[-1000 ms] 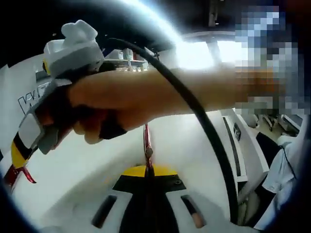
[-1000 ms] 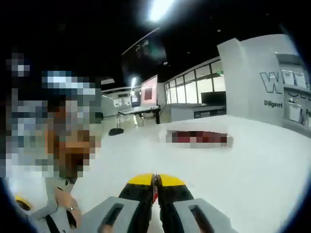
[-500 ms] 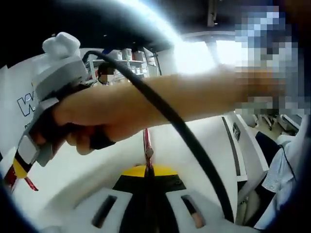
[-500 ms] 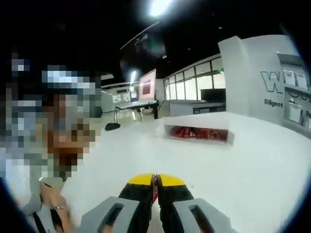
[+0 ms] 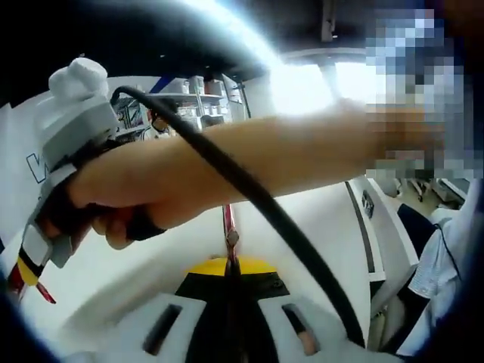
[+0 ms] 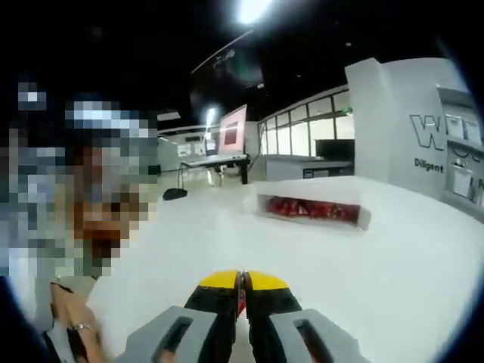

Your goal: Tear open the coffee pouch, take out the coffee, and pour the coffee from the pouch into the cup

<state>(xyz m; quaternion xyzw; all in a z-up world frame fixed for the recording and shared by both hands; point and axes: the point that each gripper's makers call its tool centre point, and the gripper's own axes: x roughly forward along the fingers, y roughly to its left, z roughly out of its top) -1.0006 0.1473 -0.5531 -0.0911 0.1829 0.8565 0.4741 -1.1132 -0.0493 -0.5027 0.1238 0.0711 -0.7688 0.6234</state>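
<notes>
In the left gripper view I see my right gripper (image 5: 29, 265) far off to the left of my own jaws, a grey body with yellow-and-black tips, held in a hand (image 5: 113, 204) whose bare forearm runs across the picture to the right. A scrap of red pouch (image 5: 41, 291) hangs at those tips. A black cable (image 5: 249, 204) sweeps from the grey body down to the right, passing in front of the forearm. Dead ahead, my left gripper (image 5: 229, 261) has its jaws pressed together on a thin red coffee pouch (image 5: 228, 227), which stands edge-on straight up from the tips over the white table (image 5: 287, 219).

In the right gripper view my right gripper's jaws are closed with a red sliver pinched between the yellow tips. Ahead and slightly right, well apart, a white tray (image 6: 310, 208) holds red pouches.
</notes>
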